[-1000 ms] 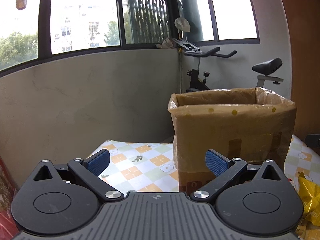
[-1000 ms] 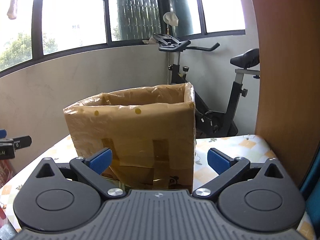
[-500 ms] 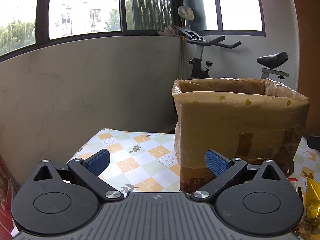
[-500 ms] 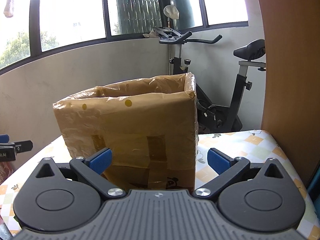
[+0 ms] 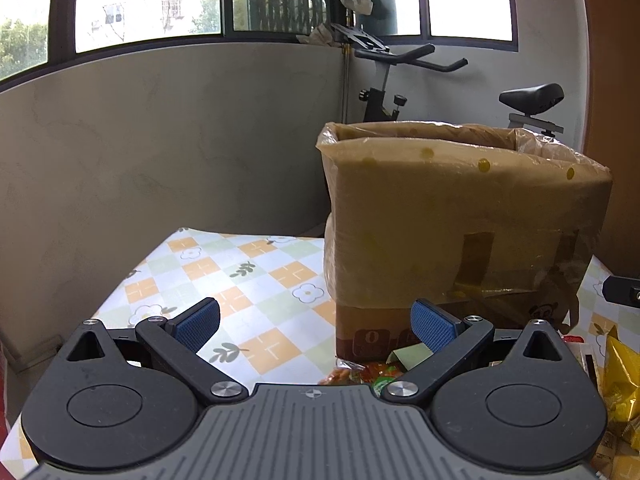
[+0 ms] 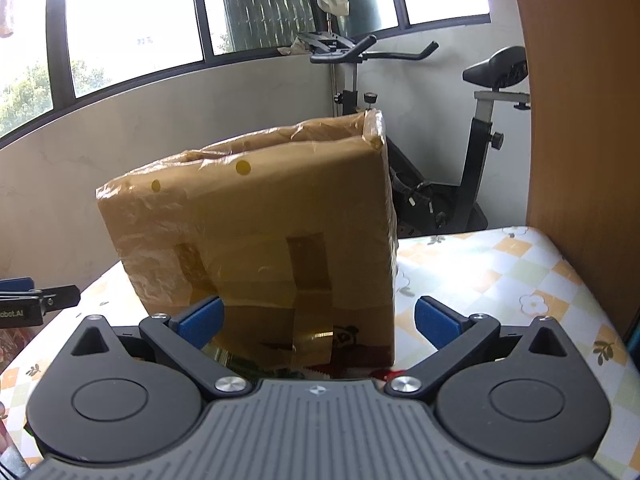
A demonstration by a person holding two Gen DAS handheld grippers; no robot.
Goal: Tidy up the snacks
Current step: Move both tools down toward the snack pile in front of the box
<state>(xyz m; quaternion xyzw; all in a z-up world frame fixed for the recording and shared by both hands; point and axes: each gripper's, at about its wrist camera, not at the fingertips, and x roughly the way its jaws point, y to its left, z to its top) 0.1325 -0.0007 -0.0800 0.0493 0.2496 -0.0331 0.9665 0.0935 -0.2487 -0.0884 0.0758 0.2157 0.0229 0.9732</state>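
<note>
Cardboard box (image 5: 460, 216) beyond both grippers' spread fingers (image 5: 198, 322).

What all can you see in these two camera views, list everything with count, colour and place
cardboard box: one, brown, plastic-wrapped, open top, standing on the table
table: one, orange, green and white checked floral cloth
snack packets: several, orange, green and red, at the box's base
yellow packet: one, table's right edge in the left view
exercise bike: one, black, behind the table
windows: dark-framed, above the grey wall
left claw: one, black, blue pads, open
right claw: one, same, open
</note>
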